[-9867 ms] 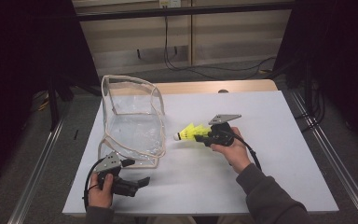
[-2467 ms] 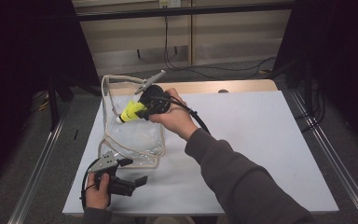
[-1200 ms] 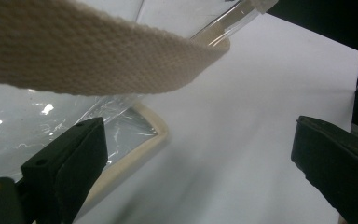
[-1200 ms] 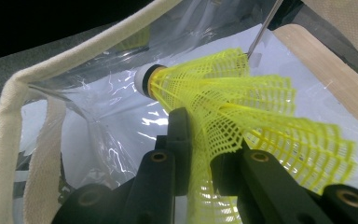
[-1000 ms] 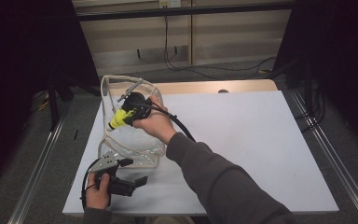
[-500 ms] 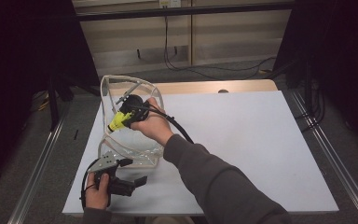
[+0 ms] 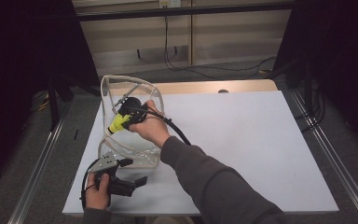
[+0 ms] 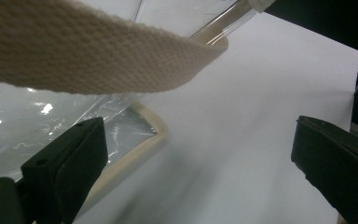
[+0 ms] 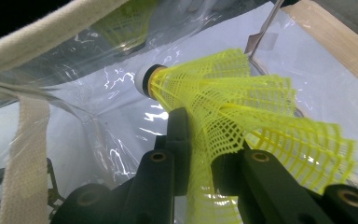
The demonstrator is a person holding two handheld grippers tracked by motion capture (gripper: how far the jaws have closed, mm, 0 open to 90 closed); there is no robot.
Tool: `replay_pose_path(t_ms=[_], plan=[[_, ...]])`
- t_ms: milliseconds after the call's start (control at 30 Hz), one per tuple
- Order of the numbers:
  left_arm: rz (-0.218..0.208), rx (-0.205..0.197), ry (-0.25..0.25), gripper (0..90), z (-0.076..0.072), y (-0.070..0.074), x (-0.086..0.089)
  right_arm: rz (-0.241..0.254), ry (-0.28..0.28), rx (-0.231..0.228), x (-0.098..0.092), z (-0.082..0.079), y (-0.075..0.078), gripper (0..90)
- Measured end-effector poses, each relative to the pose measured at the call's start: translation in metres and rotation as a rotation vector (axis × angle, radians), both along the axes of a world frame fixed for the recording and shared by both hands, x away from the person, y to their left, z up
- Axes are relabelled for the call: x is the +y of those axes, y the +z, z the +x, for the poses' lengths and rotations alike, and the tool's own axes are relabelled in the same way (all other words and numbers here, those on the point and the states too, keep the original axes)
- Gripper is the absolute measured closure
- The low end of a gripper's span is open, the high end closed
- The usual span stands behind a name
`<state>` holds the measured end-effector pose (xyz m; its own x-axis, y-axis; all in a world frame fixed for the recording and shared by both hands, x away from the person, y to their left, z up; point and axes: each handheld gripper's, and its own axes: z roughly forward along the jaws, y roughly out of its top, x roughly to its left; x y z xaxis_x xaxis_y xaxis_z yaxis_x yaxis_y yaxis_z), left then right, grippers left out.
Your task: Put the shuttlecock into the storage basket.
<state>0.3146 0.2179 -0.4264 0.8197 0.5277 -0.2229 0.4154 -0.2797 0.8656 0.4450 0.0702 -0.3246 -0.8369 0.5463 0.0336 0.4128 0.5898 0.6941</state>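
Right claw (image 7: 113,129) clamped on a yellow plastic mesh shuttlecock (image 9: 223,112) with a white cork tip, pinching its skirt, reaching into the open mouth of a clear plastic bag (image 7: 121,93) trimmed with cream webbing straps (standing on the white tabletop (image 7: 242,140)). Left claw (image 7: 140,180) spread wide with nothing between, resting on the tabletop just beside the bag's near corner.

The right arm reaches forward and to the left across the table, its hand wrapped around the right gripper (image 7: 121,120), whose jaws point down and left and are nearly closed, pinching. The left hand (image 7: 97,195) rests low at the near edge, holding the left gripper (image 7: 137,183) level with jaws wide apart.
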Motion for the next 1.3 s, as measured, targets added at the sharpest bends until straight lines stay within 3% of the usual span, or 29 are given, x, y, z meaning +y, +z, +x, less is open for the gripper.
replay_pose_path(t_ms=[333,1067,1300], plan=[[-0.001,-0.002,0.002,3.7,0.0,0.0,0.001,-0.001,0.006,0.013,0.006,0.002,-0.008,79.3],[0.004,0.0,0.005,3.7,-0.001,-0.001,0.002,-0.059,0.048,0.056,0.017,0.001,-0.024,78.7],[0.0,0.003,0.006,3.7,0.0,-0.001,0.001,-0.086,0.077,0.084,0.023,-0.001,-0.031,73.5]])
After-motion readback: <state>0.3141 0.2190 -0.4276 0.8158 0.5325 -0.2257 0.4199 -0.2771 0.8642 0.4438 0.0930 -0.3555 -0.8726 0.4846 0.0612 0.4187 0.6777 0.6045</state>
